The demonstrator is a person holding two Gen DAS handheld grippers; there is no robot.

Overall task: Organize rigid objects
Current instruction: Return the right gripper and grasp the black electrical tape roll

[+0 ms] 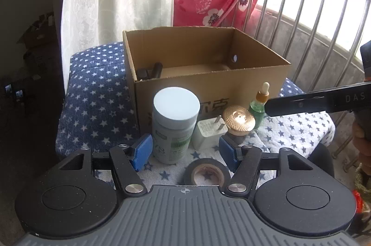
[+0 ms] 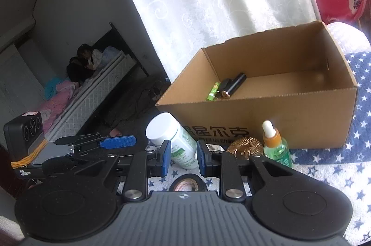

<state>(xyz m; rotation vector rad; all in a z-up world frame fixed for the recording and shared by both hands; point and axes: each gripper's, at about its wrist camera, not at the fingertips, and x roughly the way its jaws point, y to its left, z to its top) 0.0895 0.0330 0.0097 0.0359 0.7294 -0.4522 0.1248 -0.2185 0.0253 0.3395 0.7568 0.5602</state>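
The left gripper (image 1: 185, 148) is pointing forward and downward, its two blue pads (image 1: 142, 151) standing well apart with nothing pressed between them; its black linkage arms are spreading out symmetrically from the grey ribbed body nearest the camera. The right gripper (image 2: 183, 154) is also angling downward, its blue pads (image 2: 165, 157) sitting close together with only a narrow gap and gripping nothing. In the left wrist view, the right gripper is reaching in from the far right edge as a dark bar, with part of a hand (image 1: 361, 130) showing behind it.
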